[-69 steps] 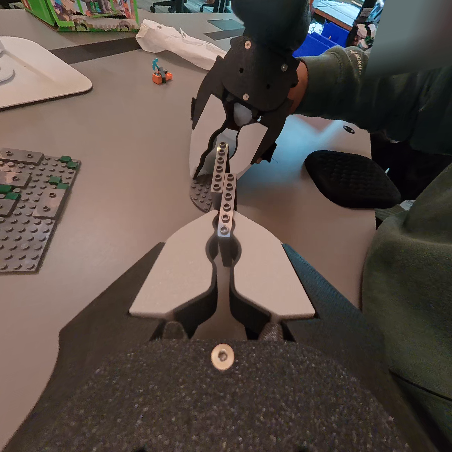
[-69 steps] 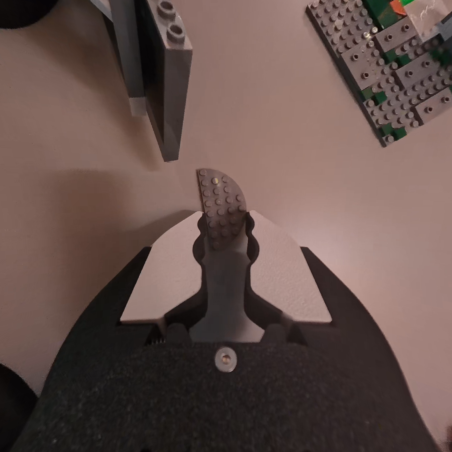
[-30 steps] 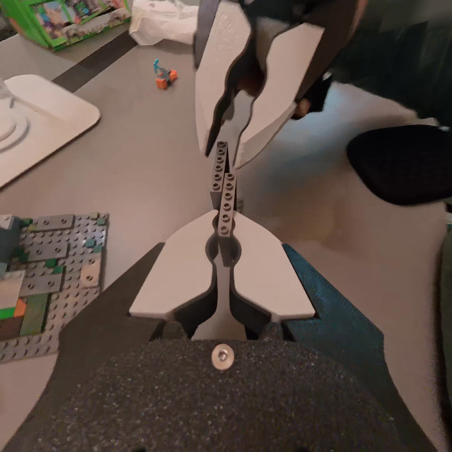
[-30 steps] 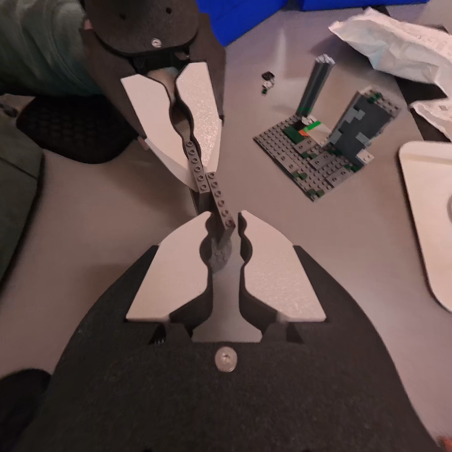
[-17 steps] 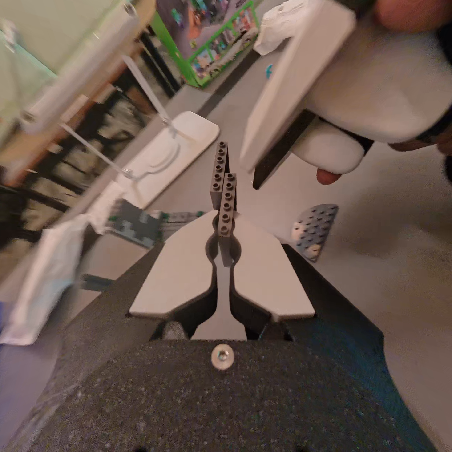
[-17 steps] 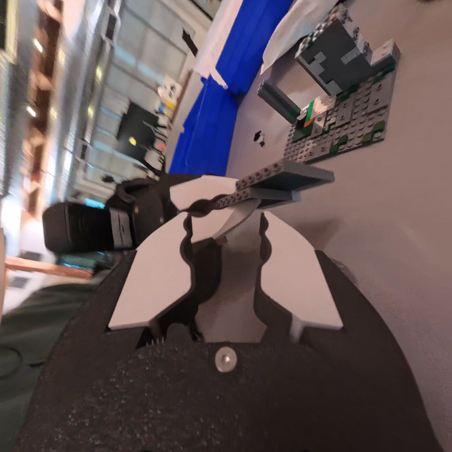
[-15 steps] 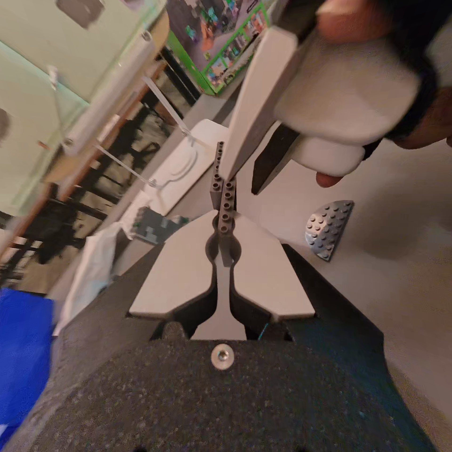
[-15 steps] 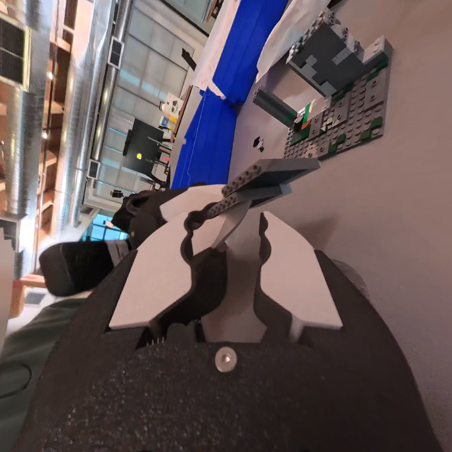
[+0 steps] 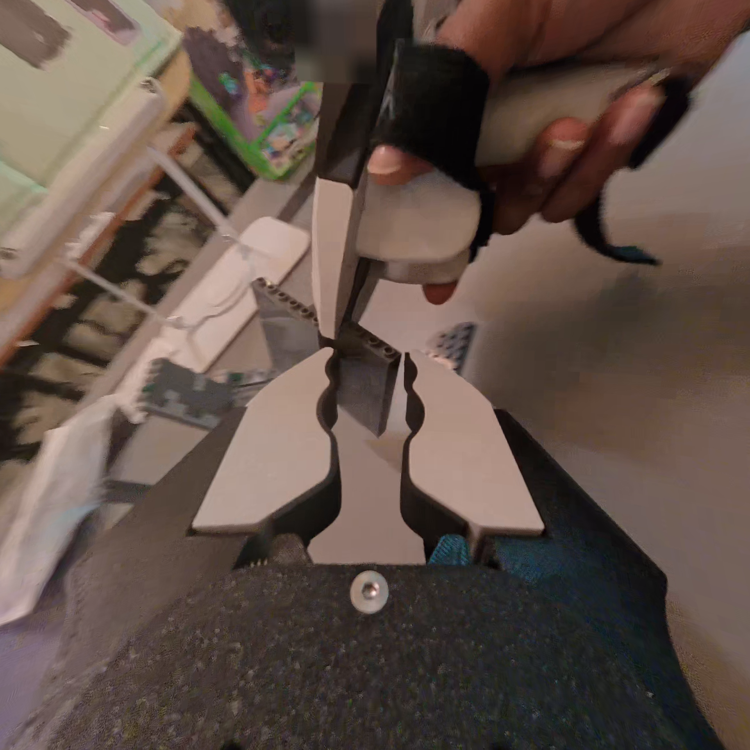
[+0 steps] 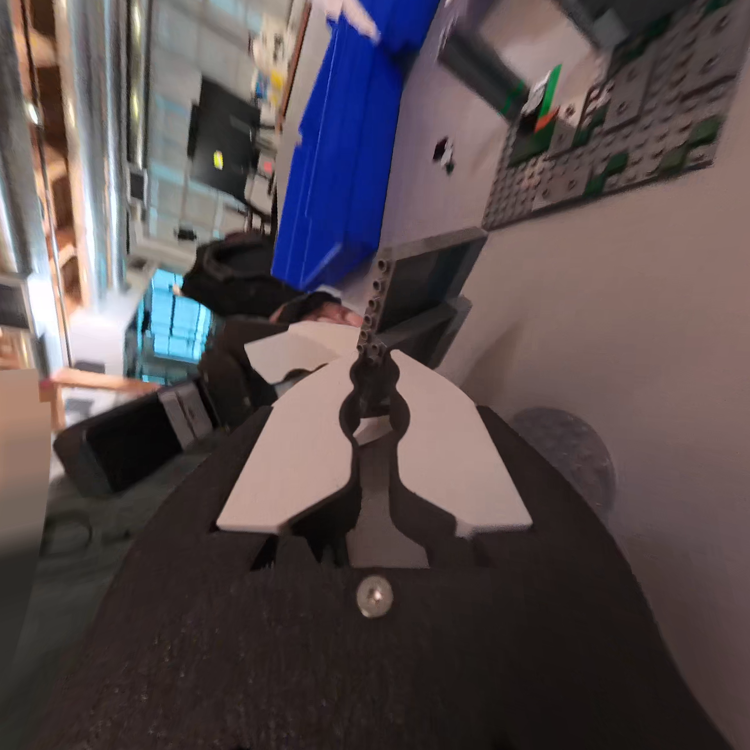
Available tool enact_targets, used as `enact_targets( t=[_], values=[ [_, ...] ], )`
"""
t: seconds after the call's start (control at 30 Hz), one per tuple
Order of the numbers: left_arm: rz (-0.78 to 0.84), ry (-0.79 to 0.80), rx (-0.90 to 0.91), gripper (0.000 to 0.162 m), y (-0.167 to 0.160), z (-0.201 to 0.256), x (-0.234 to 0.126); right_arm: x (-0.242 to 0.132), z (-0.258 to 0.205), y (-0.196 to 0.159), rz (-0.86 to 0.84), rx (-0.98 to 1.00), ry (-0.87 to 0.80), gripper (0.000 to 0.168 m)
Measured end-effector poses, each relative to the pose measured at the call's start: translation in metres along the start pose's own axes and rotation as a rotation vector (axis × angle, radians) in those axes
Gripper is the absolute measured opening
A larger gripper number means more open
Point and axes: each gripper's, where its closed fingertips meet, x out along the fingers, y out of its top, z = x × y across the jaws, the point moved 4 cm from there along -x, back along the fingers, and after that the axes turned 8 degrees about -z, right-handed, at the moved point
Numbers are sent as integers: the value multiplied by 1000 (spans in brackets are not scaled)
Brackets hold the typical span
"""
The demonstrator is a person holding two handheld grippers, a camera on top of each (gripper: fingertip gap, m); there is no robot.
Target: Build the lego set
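A dark grey Lego wall piece (image 9: 365, 389), two studded panels joined with an offset, is held in the air. My right gripper (image 10: 375, 357) is shut on its studded edge, and the panels (image 10: 422, 284) stick out beyond its tips. In the left wrist view it (image 9: 337, 337) comes down from above, with a hand on its handle. My left gripper (image 9: 367, 357) stands open, with the near end of the piece hanging between its fingers. One of those fingers (image 10: 292, 349) shows just left of the piece in the right wrist view.
The grey baseplate build (image 10: 649, 121) with green tiles lies on the table; it also shows in the left wrist view (image 9: 182, 389). A grey half-round plate (image 10: 568, 446) lies close by. There are also a blue bin (image 10: 345, 142), a white tray (image 9: 251, 276), a green box (image 9: 284, 121) and a white bag (image 9: 52, 507). The grippers are tip to tip, or close to it. It is some 8 cm from my left tips to the grey half-round plate (image 10: 568, 446).
My right gripper was open half a second ago and has closed on the piece. My left gripper's fingers have spread apart. Both views have rolled and are blurred.
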Motion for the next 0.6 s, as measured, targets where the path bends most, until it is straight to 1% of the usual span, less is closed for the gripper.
enact_targets(
  t=[0.07,0.13,0.17,0.2,0.33,0.4,0.47,0.53,0.6],
  values=[
    [56,-173,-87,31,0,7,-9,-2,2,-7,-122,-75,0,8],
    [104,-357,-218,34,-2,5,-20,-7,4,-13,-262,-146,-27,8],
    [114,-435,-267,34,-4,1,-23,-11,3,-15,-338,-189,-30,8],
    [126,-480,-289,34,-7,-6,-25,-16,1,-17,-420,-233,-31,8],
    [135,-597,-209,37,-17,-21,-17,-27,-11,-23,-755,-416,-40,8],
    [155,-674,-161,37,-14,-19,-11,-28,-19,-25,-909,-484,-36,8],
    [184,-739,-109,38,-6,-14,-8,-28,-26,-24,-1016,-519,-20,8],
    [217,-812,-51,29,2,-6,-9,-27,-30,-21,-1093,-512,-3,8],
    [206,-802,-6,15,5,-2,-4,-27,-31,-18,-1146,-520,0,8]
  ],
)
